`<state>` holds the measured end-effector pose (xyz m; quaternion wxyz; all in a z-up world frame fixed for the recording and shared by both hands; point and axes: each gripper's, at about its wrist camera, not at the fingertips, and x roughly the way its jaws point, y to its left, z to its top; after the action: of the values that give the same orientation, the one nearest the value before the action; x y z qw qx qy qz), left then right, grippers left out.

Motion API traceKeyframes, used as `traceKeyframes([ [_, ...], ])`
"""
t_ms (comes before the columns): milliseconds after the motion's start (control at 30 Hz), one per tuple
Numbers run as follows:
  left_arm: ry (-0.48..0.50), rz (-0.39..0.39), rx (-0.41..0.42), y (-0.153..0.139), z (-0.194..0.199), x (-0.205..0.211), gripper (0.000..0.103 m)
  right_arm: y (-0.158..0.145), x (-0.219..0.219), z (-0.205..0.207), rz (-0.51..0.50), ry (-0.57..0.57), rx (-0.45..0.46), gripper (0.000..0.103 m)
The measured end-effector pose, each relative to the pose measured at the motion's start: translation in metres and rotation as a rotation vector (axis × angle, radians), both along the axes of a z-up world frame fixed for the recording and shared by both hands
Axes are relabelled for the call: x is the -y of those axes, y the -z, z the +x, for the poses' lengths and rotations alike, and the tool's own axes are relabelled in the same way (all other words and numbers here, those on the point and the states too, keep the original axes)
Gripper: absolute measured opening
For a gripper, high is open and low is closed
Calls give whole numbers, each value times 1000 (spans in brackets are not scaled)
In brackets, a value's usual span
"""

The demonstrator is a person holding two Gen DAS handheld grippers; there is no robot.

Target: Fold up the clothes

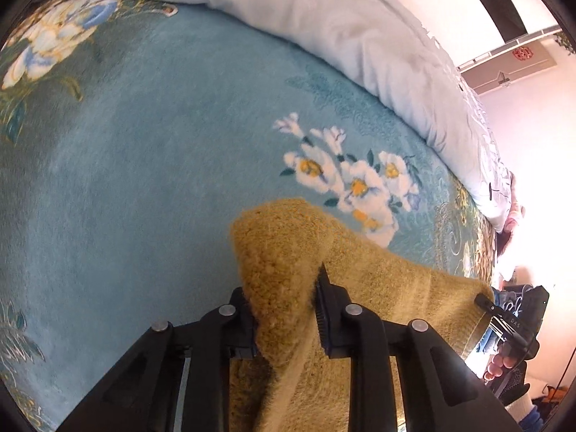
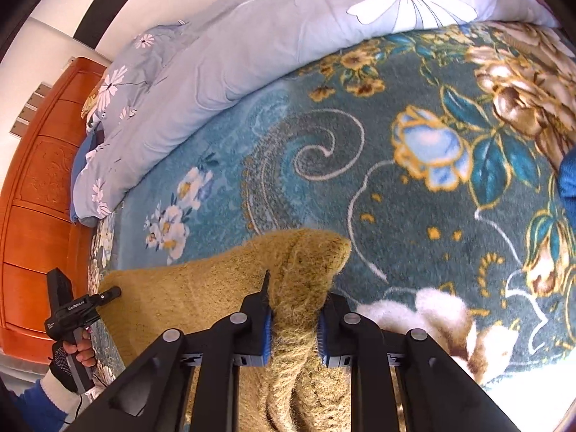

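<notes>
A fuzzy mustard-yellow garment [image 1: 288,252] is stretched between both grippers above a teal floral blanket [image 1: 144,162]. My left gripper [image 1: 284,309] is shut on one bunched corner of it. My right gripper [image 2: 295,324] is shut on the other corner [image 2: 306,262]. The cloth spans between them as a taut sheet [image 2: 187,288]. The right gripper also shows at the far right of the left wrist view [image 1: 504,320], and the left gripper at the far left of the right wrist view [image 2: 82,306], each held by a hand.
A pale blue duvet with white flowers [image 2: 223,46] lies bunched along the far side of the bed. An orange wooden headboard [image 2: 36,198] stands at the left. A blue cloth [image 2: 568,180] peeks in at the right edge.
</notes>
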<state>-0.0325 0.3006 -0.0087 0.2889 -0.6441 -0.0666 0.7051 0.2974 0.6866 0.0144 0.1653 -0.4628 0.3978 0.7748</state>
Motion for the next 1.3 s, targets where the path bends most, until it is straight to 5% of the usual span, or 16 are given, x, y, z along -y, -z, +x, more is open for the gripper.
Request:
traceKeyframes([
  [300,82,-6,-141,-9,-79,-74,26,-5,-66,-80,91,-33,-15,20],
  [700,62,-87,-76,38,-102,-75,34,44,-99,-112,72,-50,96,22],
  [1033,126,-191,-164,5,-81,-66,50,31,-88,-107,123,-84,111,40],
  [1300,46,-192,-224,-30,-45,-38,70,-3,-61,-63,158,14,40,84],
])
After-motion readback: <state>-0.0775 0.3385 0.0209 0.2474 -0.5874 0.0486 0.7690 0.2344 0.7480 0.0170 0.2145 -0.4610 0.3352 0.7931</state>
